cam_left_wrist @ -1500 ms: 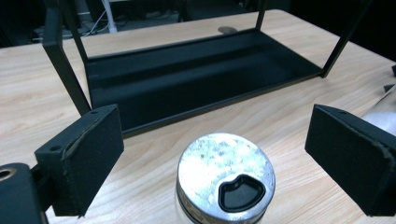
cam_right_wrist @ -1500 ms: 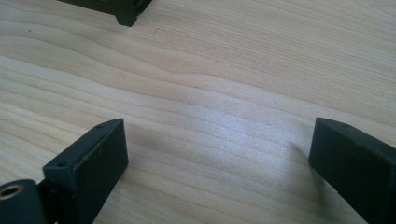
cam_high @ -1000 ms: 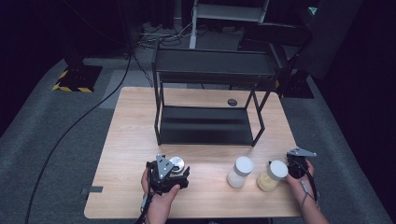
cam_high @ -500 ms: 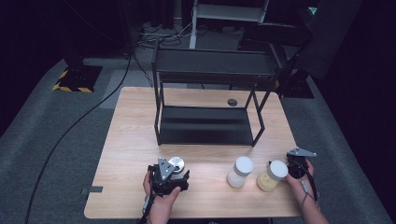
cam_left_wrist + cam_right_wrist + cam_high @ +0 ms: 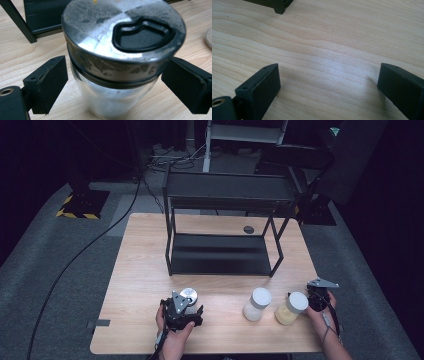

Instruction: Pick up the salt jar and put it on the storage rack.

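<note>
Left gripper view, metal-lidded jar (image 5: 117, 65) between left tool (image 5: 120, 82) pads

Each gripper has two black, blocky jaws with flat matte pads and small screw holes near the pad edges. The left gripper (image 5: 183, 306) carries a grey three-cornered plate on top; the right gripper (image 5: 317, 296) does too, with a thin cable trailing behind it.
</note>
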Available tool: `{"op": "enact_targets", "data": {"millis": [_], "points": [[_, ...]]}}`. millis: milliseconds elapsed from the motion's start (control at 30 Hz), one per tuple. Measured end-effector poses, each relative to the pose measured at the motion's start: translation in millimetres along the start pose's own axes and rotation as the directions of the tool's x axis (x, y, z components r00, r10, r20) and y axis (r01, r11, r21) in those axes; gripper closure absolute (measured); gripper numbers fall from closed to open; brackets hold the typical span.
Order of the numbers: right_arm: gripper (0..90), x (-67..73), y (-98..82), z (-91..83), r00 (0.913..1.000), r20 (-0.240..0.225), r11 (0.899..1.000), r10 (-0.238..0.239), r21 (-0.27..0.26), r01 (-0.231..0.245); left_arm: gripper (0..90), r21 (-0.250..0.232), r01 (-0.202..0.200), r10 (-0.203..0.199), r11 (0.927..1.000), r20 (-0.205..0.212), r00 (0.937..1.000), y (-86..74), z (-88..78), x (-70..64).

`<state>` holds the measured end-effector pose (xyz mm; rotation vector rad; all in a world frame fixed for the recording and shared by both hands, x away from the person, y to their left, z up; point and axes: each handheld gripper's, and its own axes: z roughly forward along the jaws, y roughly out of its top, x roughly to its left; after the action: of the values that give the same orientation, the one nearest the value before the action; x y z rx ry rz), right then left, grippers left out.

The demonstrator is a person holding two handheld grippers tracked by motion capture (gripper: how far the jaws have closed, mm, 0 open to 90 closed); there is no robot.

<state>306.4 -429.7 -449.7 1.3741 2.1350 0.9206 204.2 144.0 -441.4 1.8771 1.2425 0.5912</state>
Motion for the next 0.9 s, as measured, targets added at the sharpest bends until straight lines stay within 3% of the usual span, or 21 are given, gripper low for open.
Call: {"op": "enact_targets", "data": {"millis": [167, 367, 600, 733, 900], "points": [[4.6, 0.0, 0.0, 0.0, 1.0, 0.0, 1.0, 0.0, 0.0, 0.0, 9.8, 0.018, -0.008, 0.008, 0.9998, 0.0, 1.0, -0.3, 4.2, -0.2], [4.6, 0.0, 0.0, 0.0, 1.0, 0.0, 1.0, 0.0, 0.0, 0.0, 29.6, 0.023, -0.039, 0.039, 0.999, -0.023, 0.999, -2.7, 5.5, -3.7], [4.6, 0.0, 0.0, 0.0, 1.0, 0.0, 1.0, 0.0, 0.0, 0.0, 30.4, 0.027, -0.031, 0.031, 0.9991, -0.012, 0.9994, -1.1, 5.5, -1.1], [4.6, 0.1, -0.1, 0.1, 1.0, 0.0, 1.0, 0.0, -0.001, 0.0, 30.5, 0.054, -0.055, 0.055, 0.9971, -0.008, 0.9984, 6.6, 5.3, -1.3], [4.6, 0.1, -0.1, 0.2, 1.0, 0.001, 1.0, -0.001, -0.001, 0.001, 30.5, 0.064, -0.047, 0.046, 0.9969, 0.02, 0.9988, 15.0, 4.0, 2.3]]}}
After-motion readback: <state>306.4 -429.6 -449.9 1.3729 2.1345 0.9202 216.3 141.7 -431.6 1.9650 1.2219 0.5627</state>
